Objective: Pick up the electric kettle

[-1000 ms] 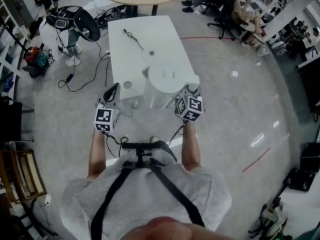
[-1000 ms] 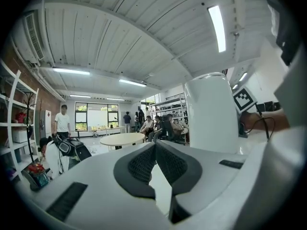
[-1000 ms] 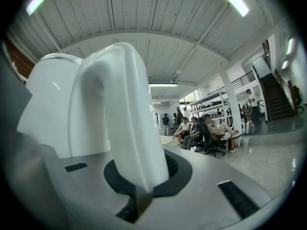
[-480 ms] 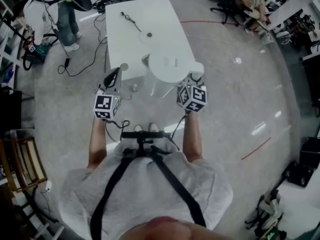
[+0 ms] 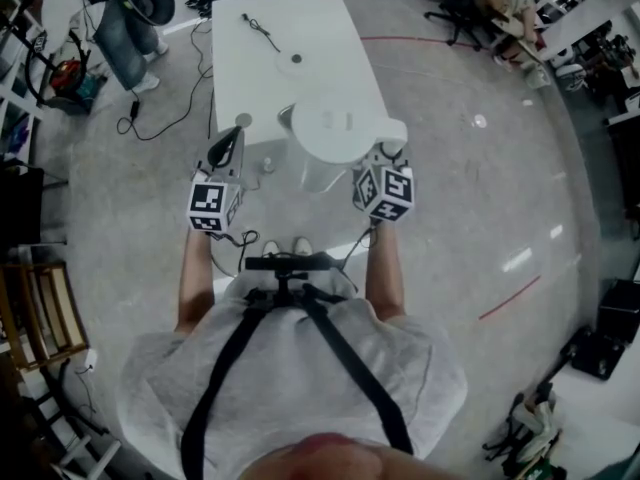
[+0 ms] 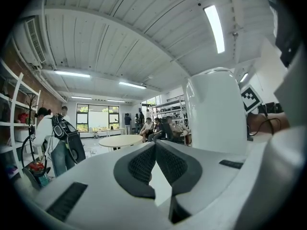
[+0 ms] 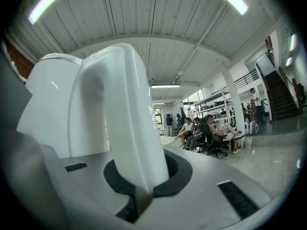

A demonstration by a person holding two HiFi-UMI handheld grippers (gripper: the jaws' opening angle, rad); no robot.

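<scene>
The white electric kettle (image 5: 328, 136) hangs in the air over the near end of the white table (image 5: 300, 13). My right gripper (image 5: 389, 155) is shut on its curved handle (image 7: 125, 114), with the kettle's body (image 7: 52, 111) to the left of it in the right gripper view. On the kettle's left side, my left gripper (image 5: 228, 142) is level with it and apart from it. Its dark pads (image 6: 139, 164) meet at the tips with nothing between them, and the kettle (image 6: 216, 114) stands tall at the right of that view.
The kettle's round base (image 5: 295, 60) and a black cord (image 5: 258, 33) lie farther back on the table. A person with a dark bag (image 5: 125, 3) stands at the far left beside floor cables (image 5: 170, 98). Seated people (image 5: 500, 3) are far right.
The table has slid upward in the head view while both grippers and the kettle kept their places in the frame. The right gripper's hold on the handle is unchanged.
</scene>
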